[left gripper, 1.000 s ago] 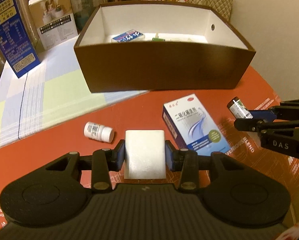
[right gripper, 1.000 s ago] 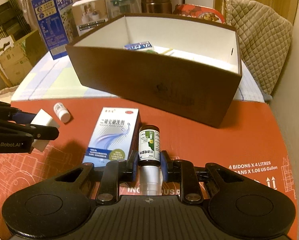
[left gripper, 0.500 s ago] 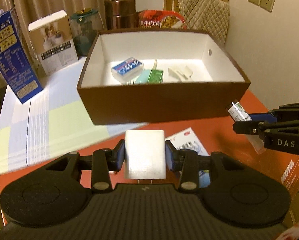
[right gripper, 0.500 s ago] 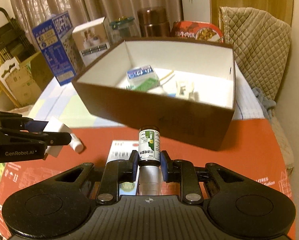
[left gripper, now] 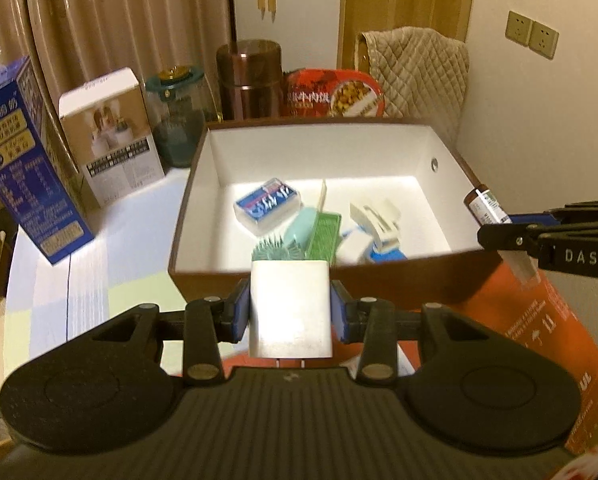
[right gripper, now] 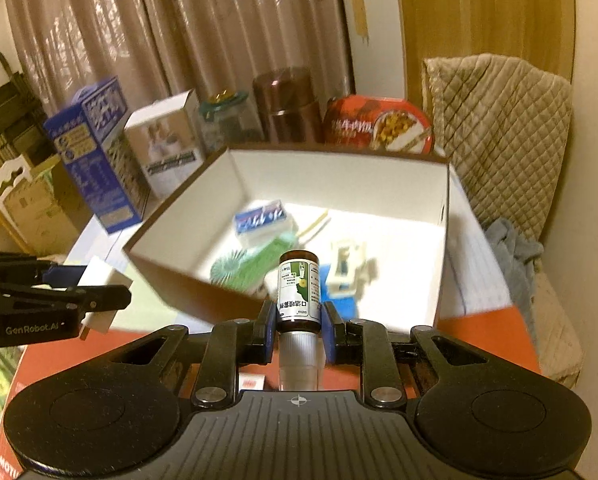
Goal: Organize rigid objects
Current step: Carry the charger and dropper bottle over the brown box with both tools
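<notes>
The left hand-held gripper [left gripper: 291, 311] is clamped on a white rectangular block [left gripper: 290, 307], its blue pads pressing the block's two side faces, with what look like two metal prongs showing at the near end. The right hand-held gripper [right gripper: 297, 318] is clamped on a small brown bottle [right gripper: 299, 292] with a green-and-white label, gripped low on the body just above its pale ribbed cap, so the bottle's base points ahead toward the brown box [left gripper: 379, 280].

That box is the landmark. Both loads hang in the air on the near side of its front wall, the block about level with the rim, the bottle at the rim near the right front corner in the left wrist view. Inside the box lie a blue-and-white packet [left gripper: 267, 205], a green comb-like piece [left gripper: 323, 236] beside a spiky teal brush, and a white-and-blue clip [left gripper: 375, 224], all crowded toward the front wall.

The likeliest trouble, as I judge it, is clipping that front wall: the box looks light, and a knock from either load could shove it back toward the blue carton [left gripper: 27, 160] and jars behind it. The bottle is round and smooth and held only by a narrow band, so a bump could twist it out of the pads. Released from this position, it would land on the crowded things rather than bare floor, and it could roll. The two grippers are also near each other, and converging on the same front area risks a collision.
</notes>
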The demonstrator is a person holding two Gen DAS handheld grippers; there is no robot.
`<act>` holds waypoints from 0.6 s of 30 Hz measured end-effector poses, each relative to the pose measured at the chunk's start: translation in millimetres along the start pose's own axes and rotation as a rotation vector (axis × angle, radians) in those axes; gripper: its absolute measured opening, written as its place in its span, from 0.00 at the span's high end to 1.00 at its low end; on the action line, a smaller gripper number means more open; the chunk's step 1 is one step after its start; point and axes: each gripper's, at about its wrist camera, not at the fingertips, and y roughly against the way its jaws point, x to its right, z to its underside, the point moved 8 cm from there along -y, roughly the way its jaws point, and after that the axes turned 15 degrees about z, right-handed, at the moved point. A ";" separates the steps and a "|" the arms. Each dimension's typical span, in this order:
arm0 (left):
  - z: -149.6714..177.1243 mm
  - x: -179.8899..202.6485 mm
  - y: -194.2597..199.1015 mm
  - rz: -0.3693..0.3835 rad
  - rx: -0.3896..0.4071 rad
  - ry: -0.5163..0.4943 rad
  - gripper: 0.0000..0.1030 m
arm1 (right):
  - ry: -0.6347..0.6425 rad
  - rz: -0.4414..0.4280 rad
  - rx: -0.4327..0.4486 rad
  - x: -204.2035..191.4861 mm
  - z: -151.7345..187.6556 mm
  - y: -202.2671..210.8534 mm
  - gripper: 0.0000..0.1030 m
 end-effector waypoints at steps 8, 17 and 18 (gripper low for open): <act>-36.3 -11.0 -18.9 -0.020 0.014 -0.026 0.65 | -0.036 0.039 0.016 20.6 -35.9 -25.4 0.81; -62.5 -27.0 -57.1 -0.040 -0.016 -0.048 0.65 | -0.043 0.101 -0.034 37.2 -45.2 -72.0 0.81; -64.3 -30.1 -62.5 -0.041 -0.023 -0.046 0.65 | -0.041 0.107 -0.041 38.4 -45.2 -77.6 0.81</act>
